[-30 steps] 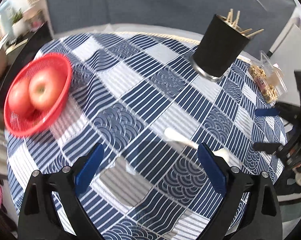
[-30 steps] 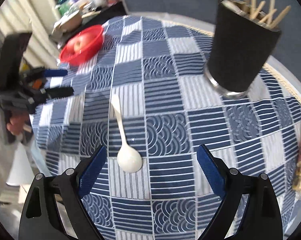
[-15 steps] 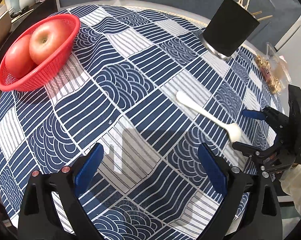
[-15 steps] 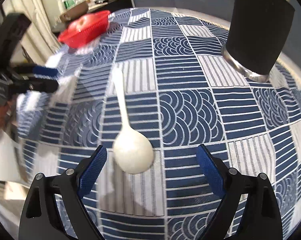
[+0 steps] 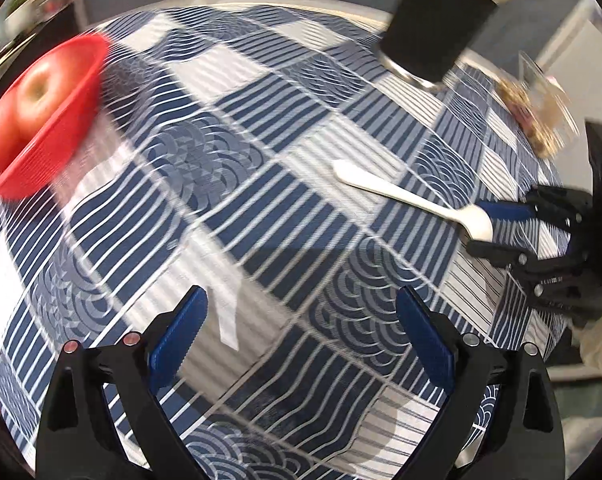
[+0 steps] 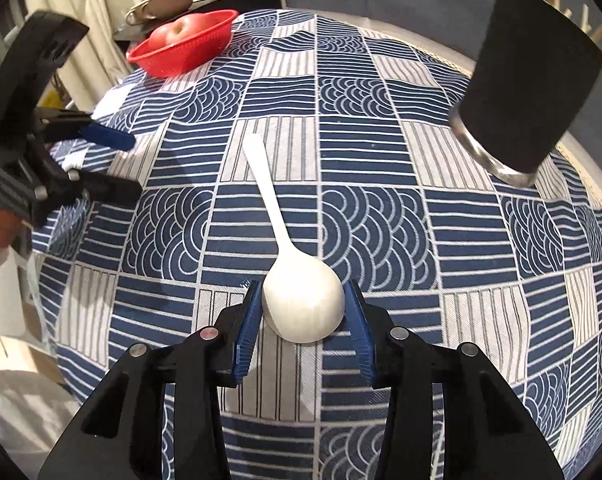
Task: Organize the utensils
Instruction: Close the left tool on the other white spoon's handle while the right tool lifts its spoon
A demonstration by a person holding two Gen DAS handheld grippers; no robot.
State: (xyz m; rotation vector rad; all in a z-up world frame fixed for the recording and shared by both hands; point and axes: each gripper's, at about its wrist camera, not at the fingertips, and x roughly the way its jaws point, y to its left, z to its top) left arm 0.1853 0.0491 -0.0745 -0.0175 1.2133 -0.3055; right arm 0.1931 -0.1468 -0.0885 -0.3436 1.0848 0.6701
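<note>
Right gripper (image 6: 303,312) has closed from wide open onto white spoon (image 6: 301,300) bowl, near black holder (image 6: 529,92): grasp made. Left gripper (image 5: 301,336) stays released.

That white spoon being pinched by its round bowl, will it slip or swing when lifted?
Probably stiff: the spoon lies straight on the cloth. It looks glossy, and the right gripper pinches only the curved bowl, so it may slip. The long handle sticks out, so it may droop.

left gripper (image 5: 299,332) fingers apart | spoon (image 5: 411,197) between right gripper (image 5: 501,228) fingers
</note>
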